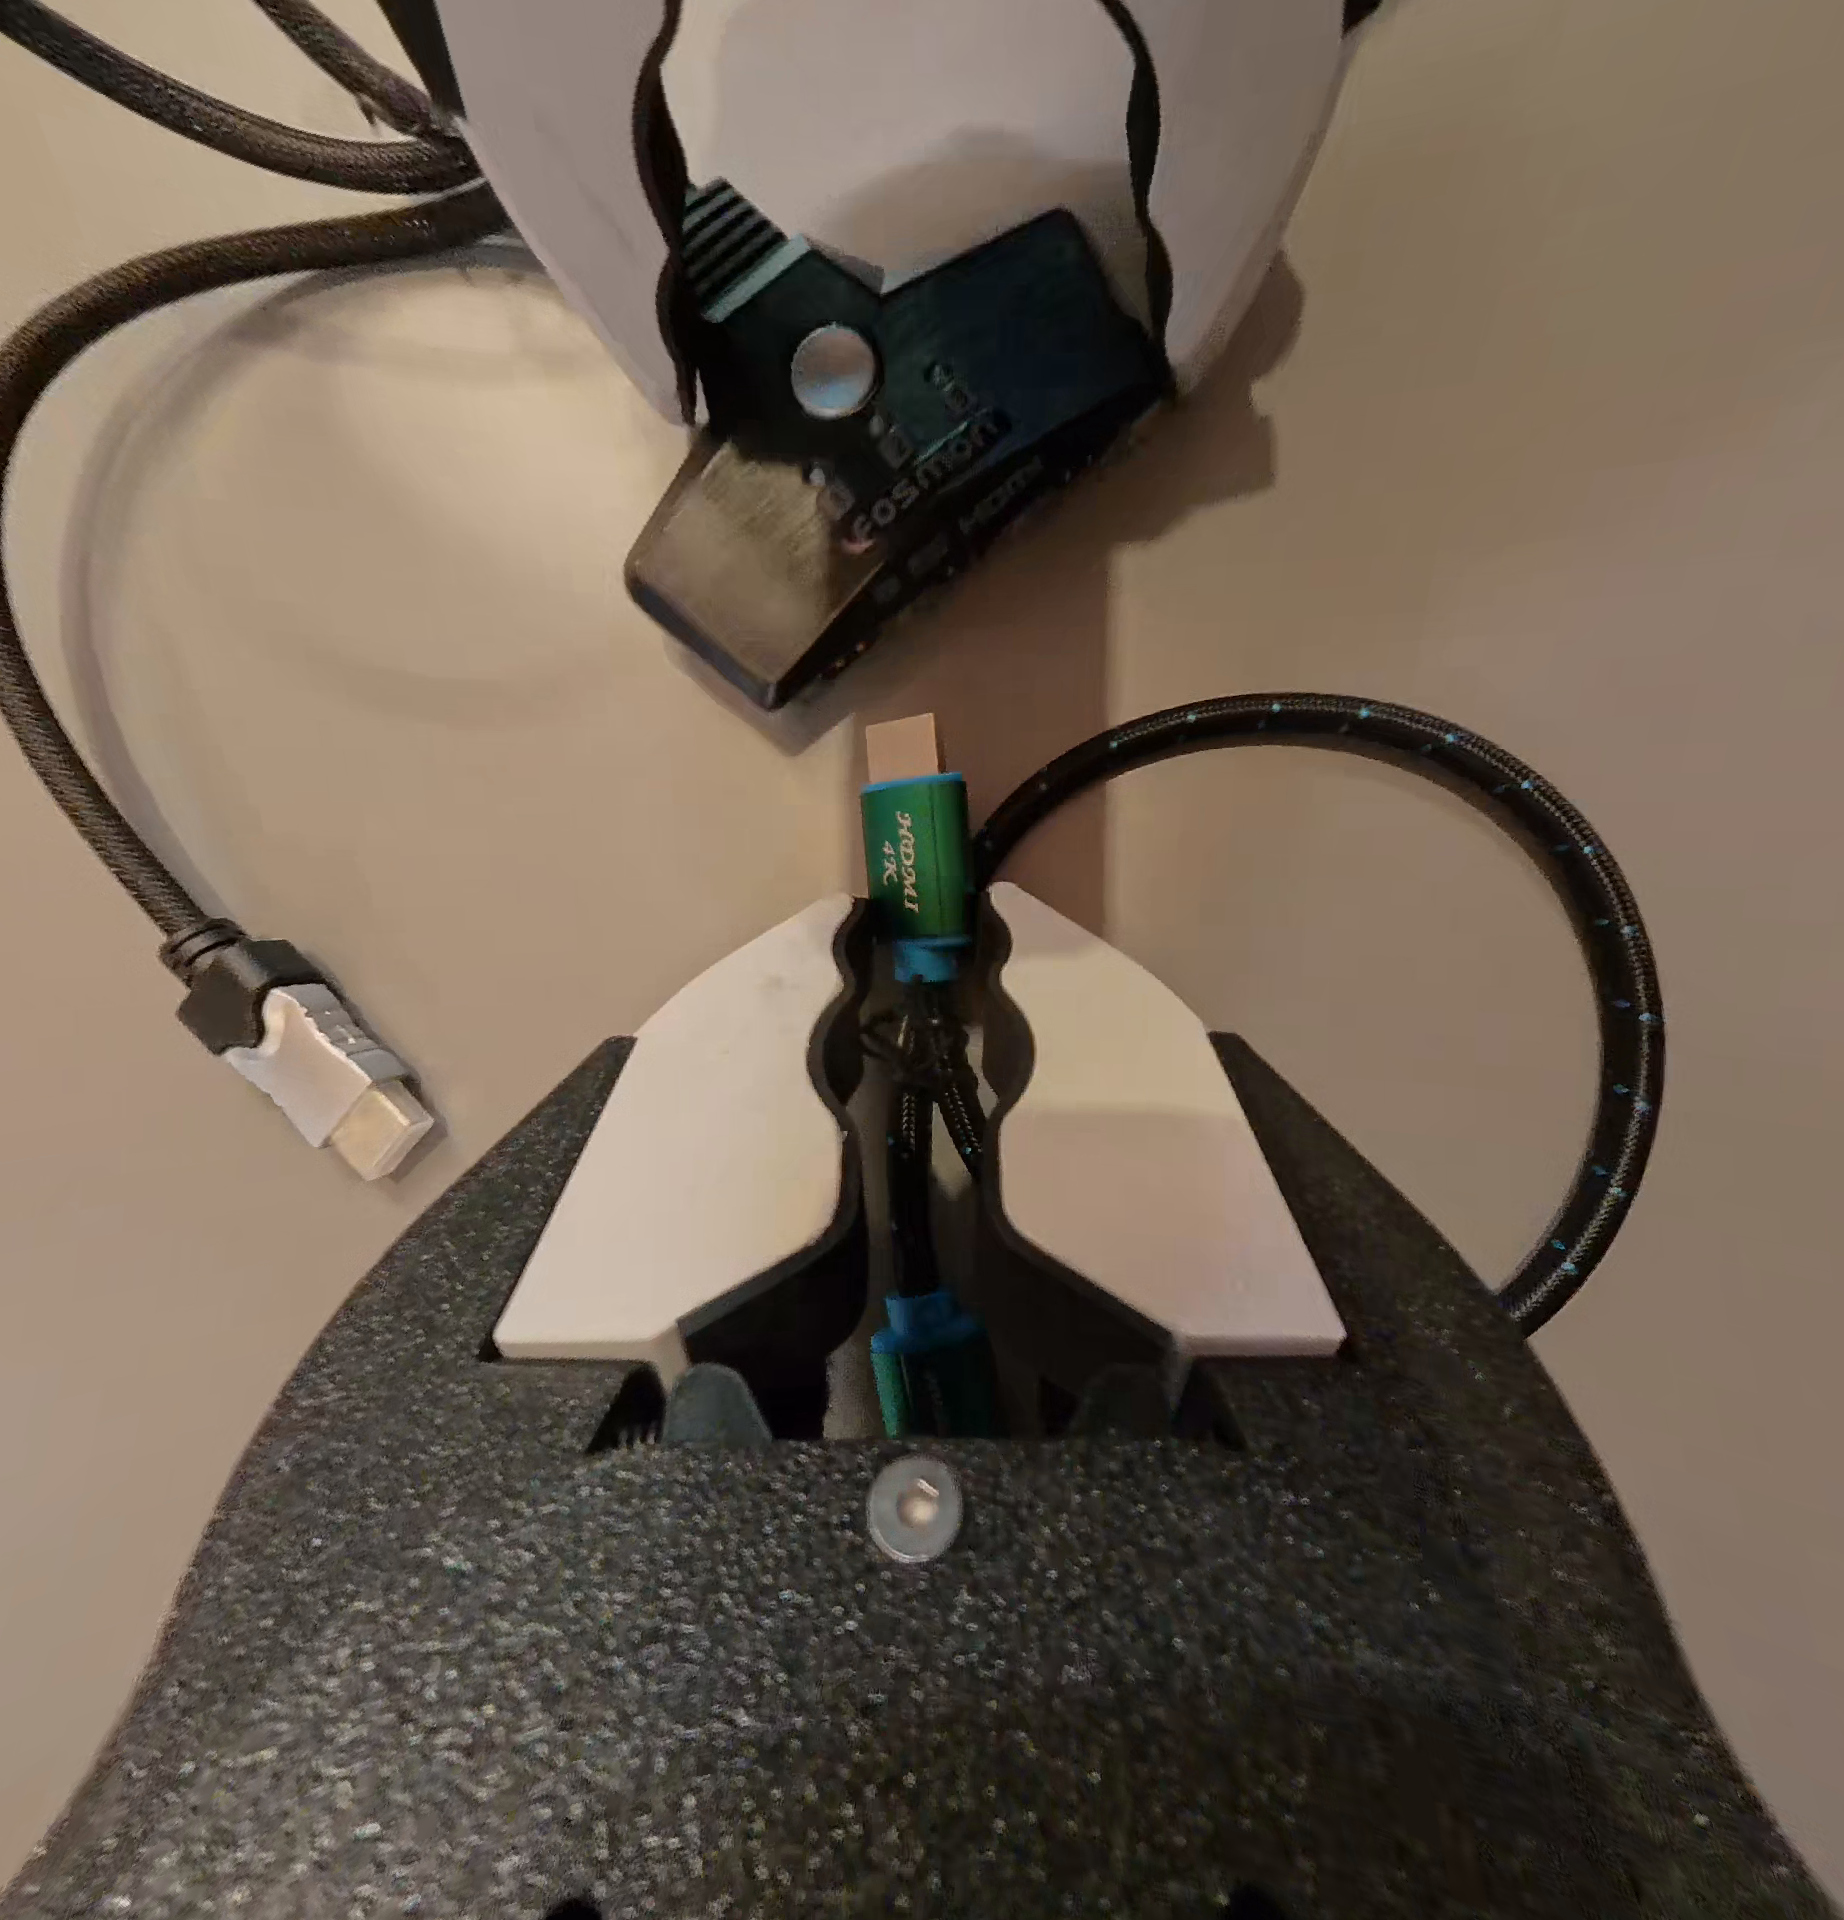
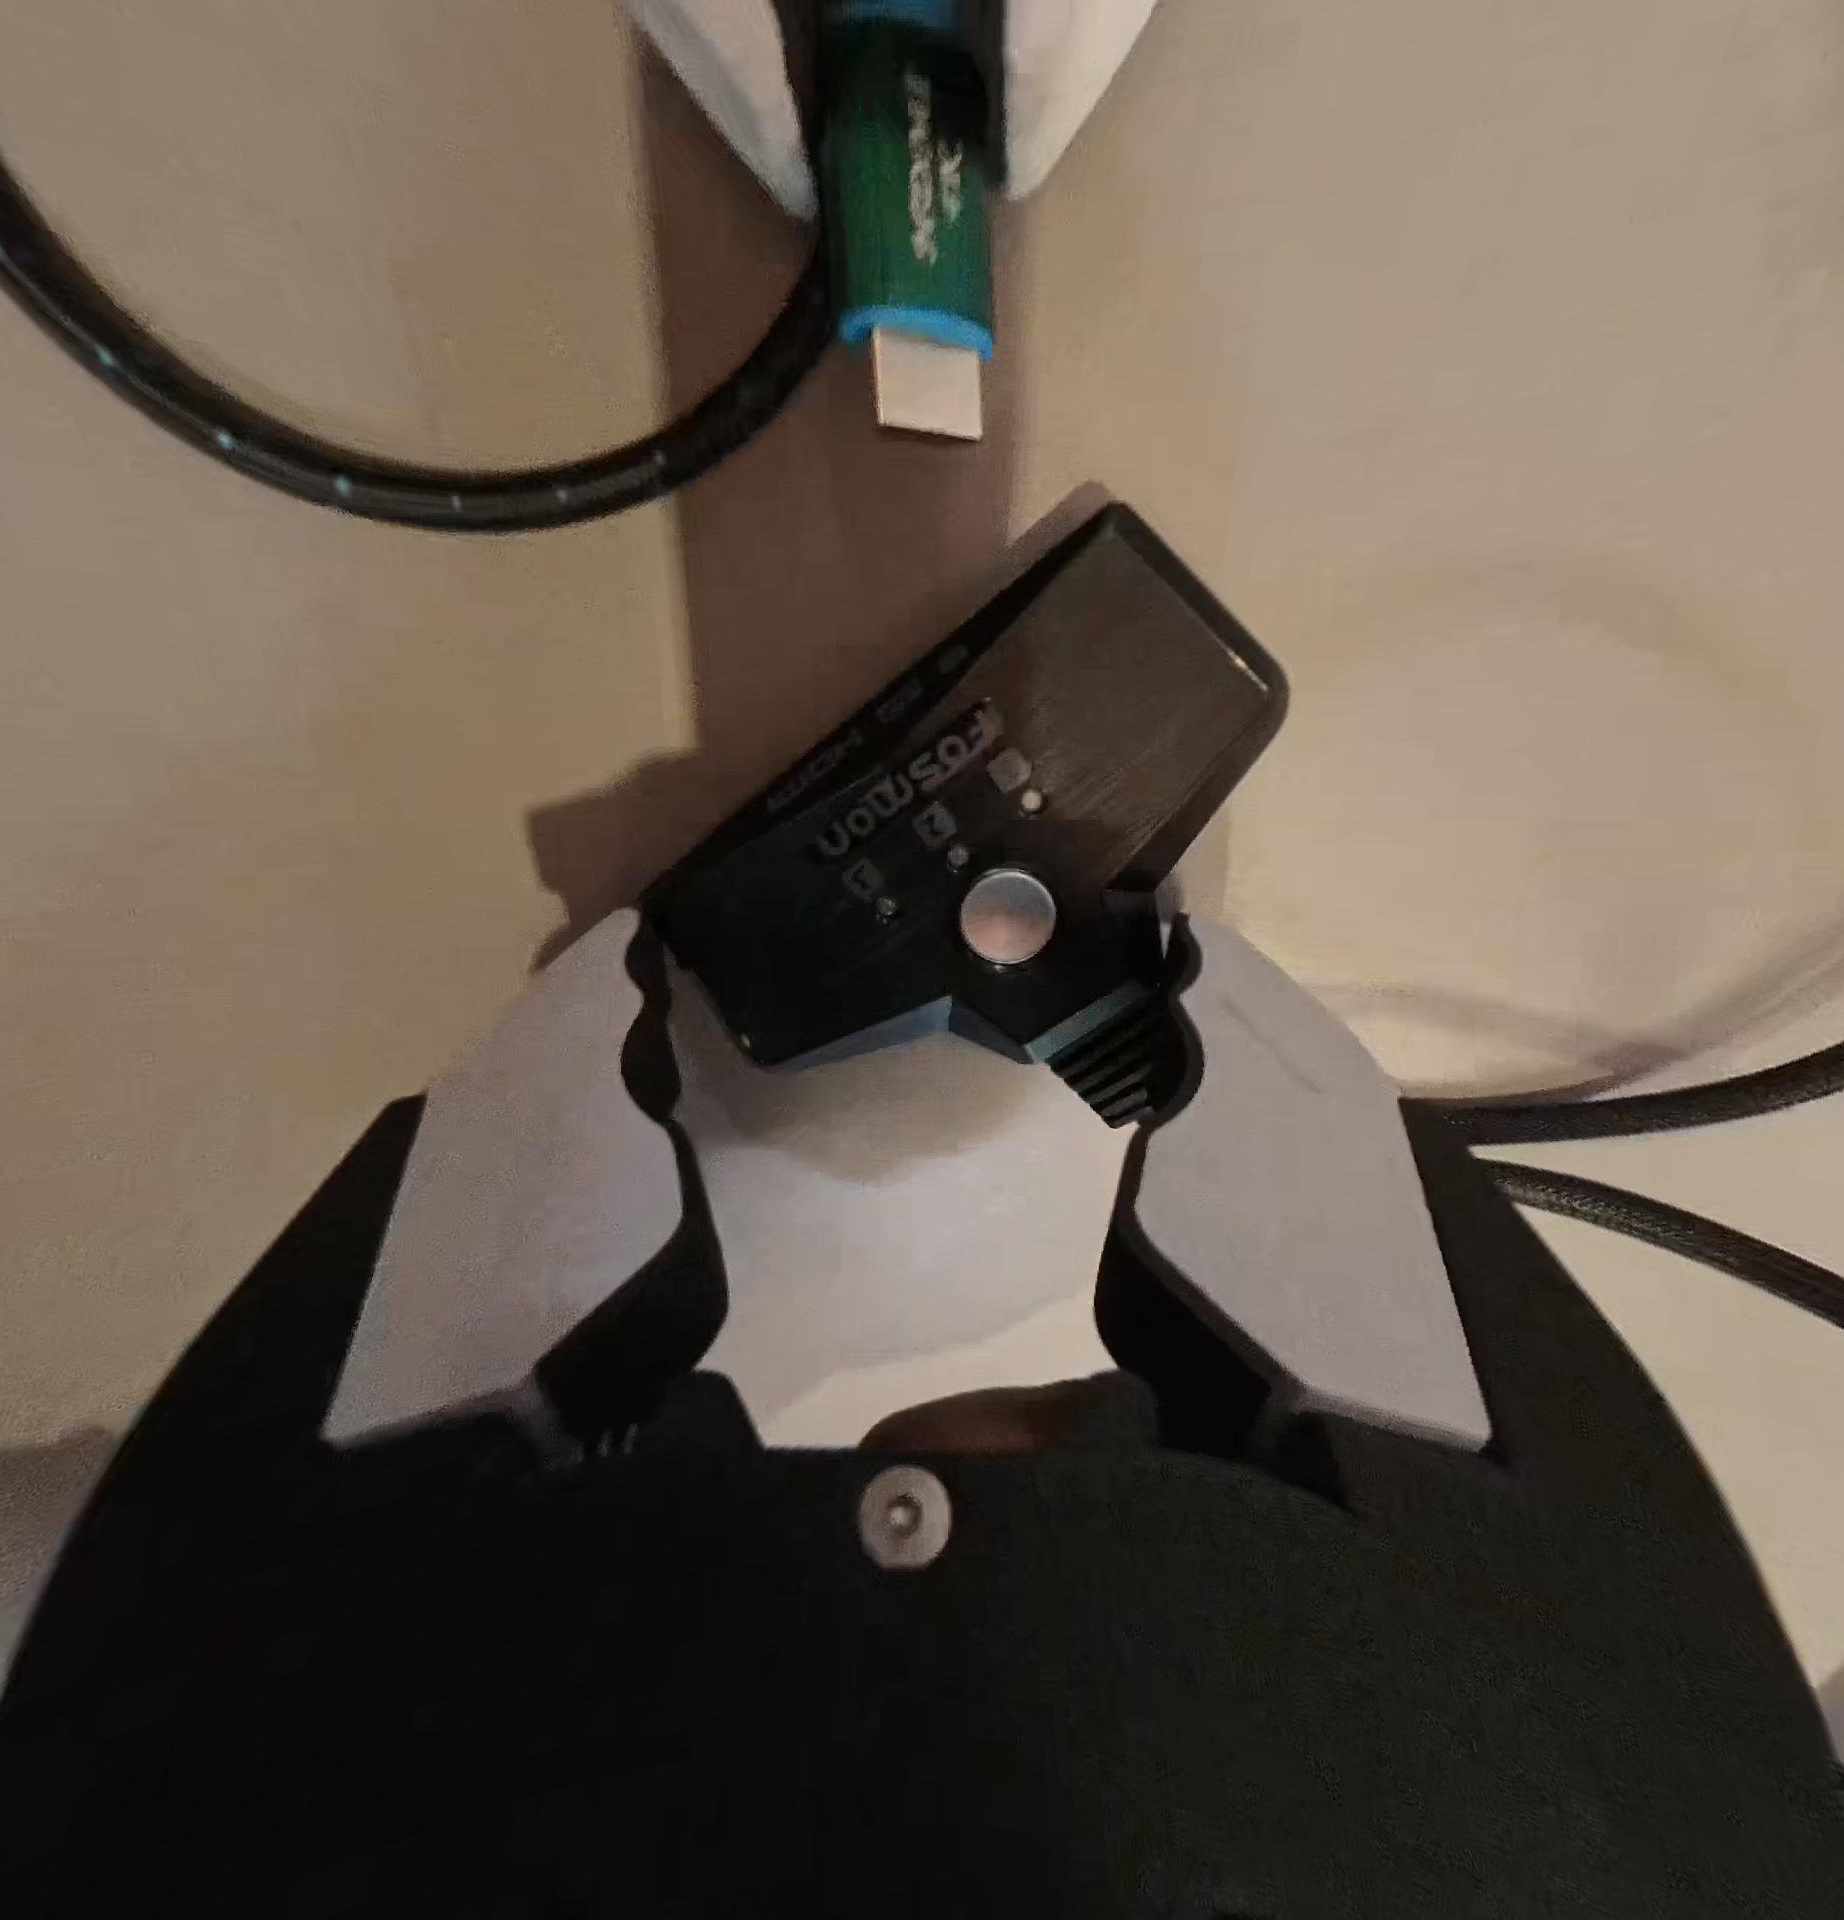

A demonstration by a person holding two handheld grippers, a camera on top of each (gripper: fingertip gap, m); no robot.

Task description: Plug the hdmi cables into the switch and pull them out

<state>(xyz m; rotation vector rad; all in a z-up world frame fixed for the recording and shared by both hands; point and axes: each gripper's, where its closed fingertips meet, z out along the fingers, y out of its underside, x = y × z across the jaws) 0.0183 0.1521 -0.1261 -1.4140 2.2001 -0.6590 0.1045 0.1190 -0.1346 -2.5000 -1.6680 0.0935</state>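
The left hand-held gripper (image 1: 918, 914) pinches a green plug (image 1: 913, 857), its metal tip just short of the black switch box (image 2: 959, 821). The right hand-held gripper (image 2: 913, 987) stands spread around that box, pads touching its corners. Judged next: the plug needs lining up with a side port.

ok so there's writing in a few spots, not repeating any of it; pale script runs lengthwise down the green plug (image 1: 913, 862); the black switch box (image 2: 1001, 831) has a raised brand word on top, little marked squares beside it, and print along its left edge
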